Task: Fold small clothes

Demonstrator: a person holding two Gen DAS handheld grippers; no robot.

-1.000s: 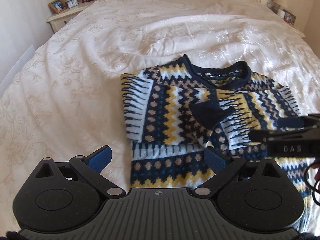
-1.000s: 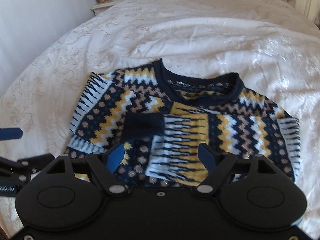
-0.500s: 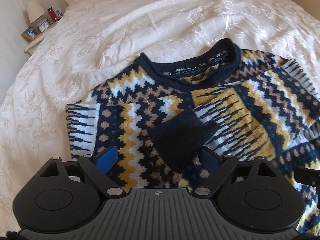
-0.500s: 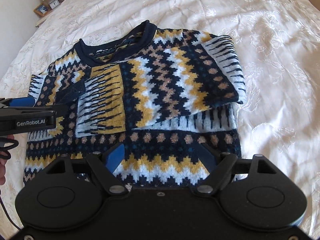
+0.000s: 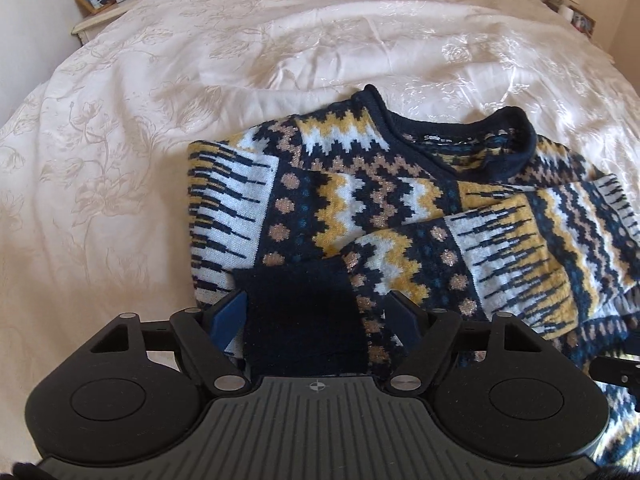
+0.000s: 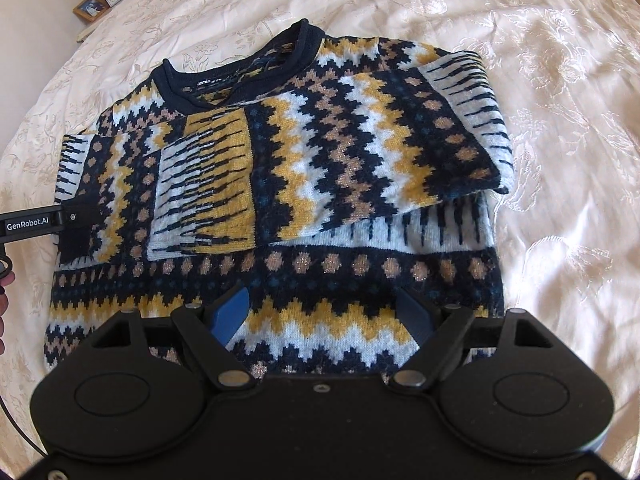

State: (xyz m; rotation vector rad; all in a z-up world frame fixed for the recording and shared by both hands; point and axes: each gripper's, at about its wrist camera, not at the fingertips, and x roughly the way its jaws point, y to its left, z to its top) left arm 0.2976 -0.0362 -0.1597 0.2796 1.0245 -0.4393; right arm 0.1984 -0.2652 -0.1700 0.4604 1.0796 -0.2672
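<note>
A navy, yellow and white patterned knit sweater [image 5: 400, 208] lies flat on the bed with both sleeves folded across its chest; it also shows in the right wrist view [image 6: 304, 160]. My left gripper [image 5: 316, 312] is open, its jaws on either side of the navy sleeve cuff [image 5: 300, 316] at the sweater's left side. It shows as a black bar at the left edge of the right wrist view [image 6: 44, 224]. My right gripper [image 6: 324, 312] is open over the sweater's lower hem [image 6: 320, 320], holding nothing.
The sweater rests on a cream floral bedspread [image 5: 120, 140] that fills both views. A bedside table [image 5: 104, 16] with a photo frame, clock and lamp stands at the far left. A second nightstand [image 5: 576, 16] is at the far right.
My left gripper has moved down to the sweater's left side, so the navy cuff now sits between its open jaws. My right gripper has come closer over the hem.
</note>
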